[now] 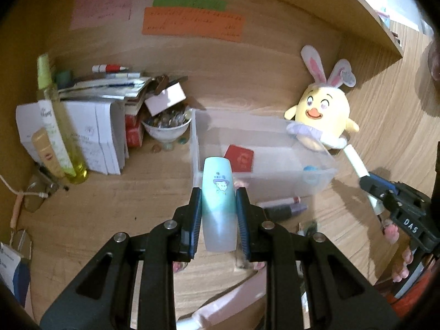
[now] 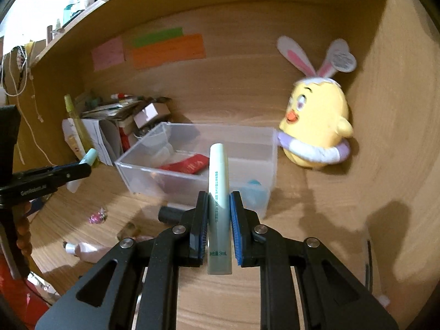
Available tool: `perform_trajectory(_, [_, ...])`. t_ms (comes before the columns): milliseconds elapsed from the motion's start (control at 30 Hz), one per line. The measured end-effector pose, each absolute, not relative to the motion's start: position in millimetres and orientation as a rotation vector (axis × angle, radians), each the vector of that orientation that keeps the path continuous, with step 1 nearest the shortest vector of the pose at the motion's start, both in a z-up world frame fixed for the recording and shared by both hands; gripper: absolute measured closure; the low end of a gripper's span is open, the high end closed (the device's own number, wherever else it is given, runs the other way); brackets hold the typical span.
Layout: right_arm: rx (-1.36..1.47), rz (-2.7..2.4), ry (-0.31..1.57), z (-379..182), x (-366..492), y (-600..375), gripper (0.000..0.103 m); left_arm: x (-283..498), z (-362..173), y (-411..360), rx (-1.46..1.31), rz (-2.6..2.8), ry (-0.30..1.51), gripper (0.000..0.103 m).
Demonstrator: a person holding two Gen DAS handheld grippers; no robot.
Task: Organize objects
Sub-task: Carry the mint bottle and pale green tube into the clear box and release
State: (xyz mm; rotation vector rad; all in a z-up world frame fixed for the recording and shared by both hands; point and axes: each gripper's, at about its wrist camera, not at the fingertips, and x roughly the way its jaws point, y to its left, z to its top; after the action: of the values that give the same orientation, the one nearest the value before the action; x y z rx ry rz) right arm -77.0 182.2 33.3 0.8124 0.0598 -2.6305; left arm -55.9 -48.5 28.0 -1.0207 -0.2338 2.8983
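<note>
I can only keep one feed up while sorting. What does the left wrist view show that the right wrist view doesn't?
Only the left wrist view: the left gripper clamped on a teal tube, a bowl of small items, a purple marker before the bin.
Only the right wrist view: print on the pale green tube in the right gripper, a pink trinket.
Both: the clear bin with a red packet, the chick plush, the sticky notes.
</note>
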Motion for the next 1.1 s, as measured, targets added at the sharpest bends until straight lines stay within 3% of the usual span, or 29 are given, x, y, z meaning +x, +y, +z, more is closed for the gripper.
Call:
perform_trajectory(533, [0.812, -2.566, 0.083, 39.7, -141.6, 164.8, 0.089, -117.2, 46.6, -44.5, -1.039, 2.867, -0.267, 0.079])
perform_trajectory(1100, [0.937, -2.525, 0.128, 24.3, -214.8, 151.3, 0.089, -198.0, 12.0, -36.2, -1.254, 2.728, -0.273, 0.079])
